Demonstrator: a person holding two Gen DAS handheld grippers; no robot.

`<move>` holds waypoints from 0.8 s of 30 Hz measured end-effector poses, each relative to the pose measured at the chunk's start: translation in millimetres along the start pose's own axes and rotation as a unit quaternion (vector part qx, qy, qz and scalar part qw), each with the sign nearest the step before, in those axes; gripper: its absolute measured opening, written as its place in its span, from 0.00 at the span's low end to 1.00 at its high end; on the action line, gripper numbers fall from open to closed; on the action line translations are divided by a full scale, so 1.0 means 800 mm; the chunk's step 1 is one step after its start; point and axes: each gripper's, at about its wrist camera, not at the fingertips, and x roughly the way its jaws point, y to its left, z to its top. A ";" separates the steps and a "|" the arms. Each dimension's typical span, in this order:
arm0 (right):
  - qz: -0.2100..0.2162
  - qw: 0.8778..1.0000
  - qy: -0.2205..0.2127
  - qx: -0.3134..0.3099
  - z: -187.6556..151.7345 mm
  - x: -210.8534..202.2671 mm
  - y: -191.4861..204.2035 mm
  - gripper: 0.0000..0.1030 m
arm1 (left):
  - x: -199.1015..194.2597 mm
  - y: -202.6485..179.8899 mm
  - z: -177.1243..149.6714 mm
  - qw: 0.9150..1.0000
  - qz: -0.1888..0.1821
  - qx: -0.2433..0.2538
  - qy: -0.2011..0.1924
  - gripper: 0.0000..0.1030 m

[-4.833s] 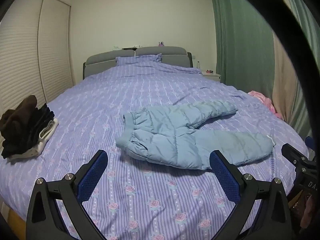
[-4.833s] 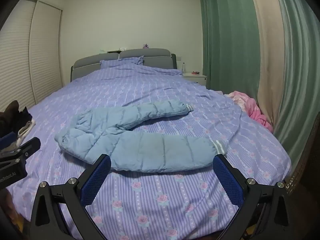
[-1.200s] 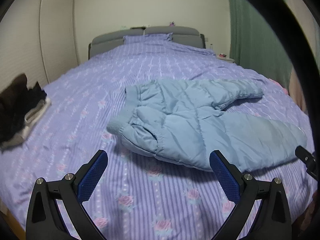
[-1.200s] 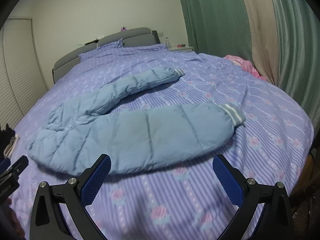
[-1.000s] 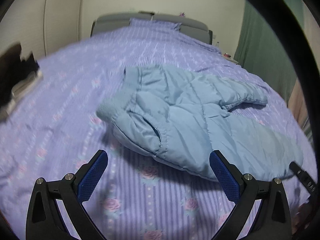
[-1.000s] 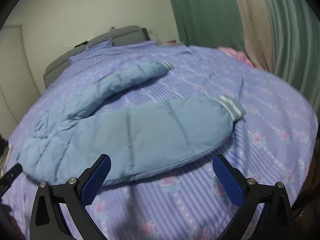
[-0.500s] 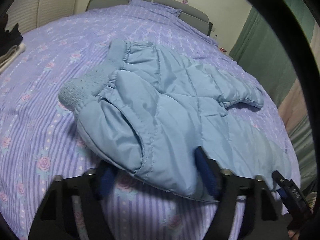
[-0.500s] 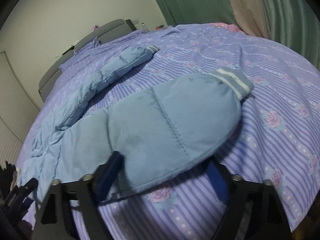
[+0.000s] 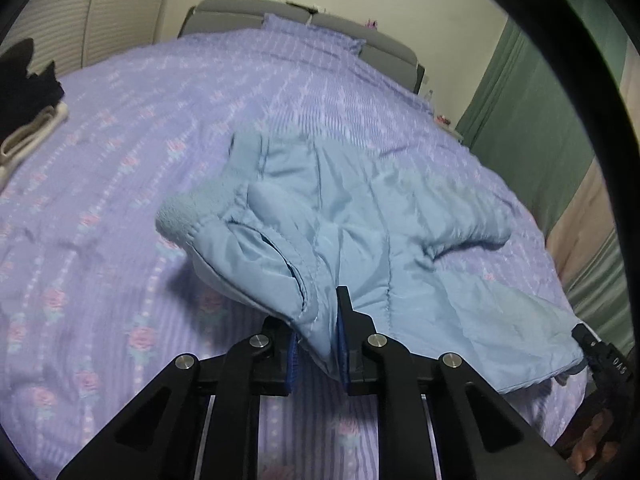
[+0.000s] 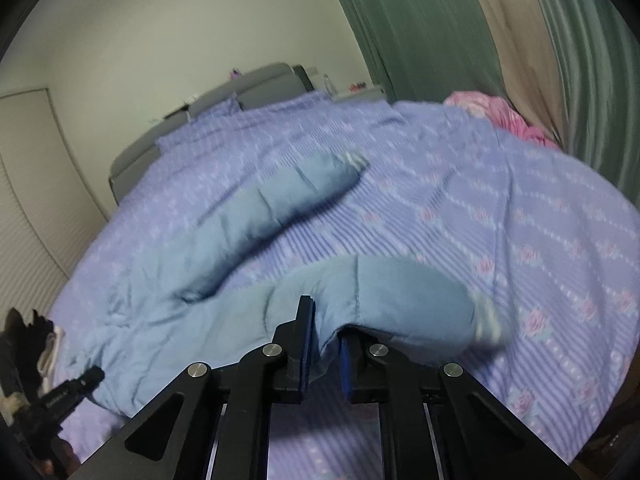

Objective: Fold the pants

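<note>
Both tongs gripped, no fold made yet: light-blue padded pants lie spread on the bed, legs apart.

Left tongs have just been closing and now pinch the near edge by the pocket, below the waistband; right tongs have just been closing too, nipping the near leg's edge short of its cuff. Gripped edges ride just off the bedspread. Remaining, by my reading: carry near leg over far leg, then fold lengthwise.
</note>
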 end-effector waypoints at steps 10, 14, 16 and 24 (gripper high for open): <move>0.025 0.999 -0.019 -0.027 0.050 -0.005 0.033 0.12 | -0.020 -0.007 0.050 1.000 0.022 0.013 -0.014 0.15; 0.018 1.000 0.012 -0.021 0.097 0.033 0.041 0.12 | -0.006 -0.020 0.092 0.999 0.035 0.016 -0.005 0.16; 0.006 0.999 0.027 -0.030 0.122 0.057 0.051 0.12 | 0.003 -0.031 0.103 0.999 0.045 0.026 -0.008 0.16; -0.028 0.995 0.072 -0.068 0.186 0.157 0.084 0.12 | 0.061 -0.052 0.156 0.996 0.077 0.055 -0.002 0.16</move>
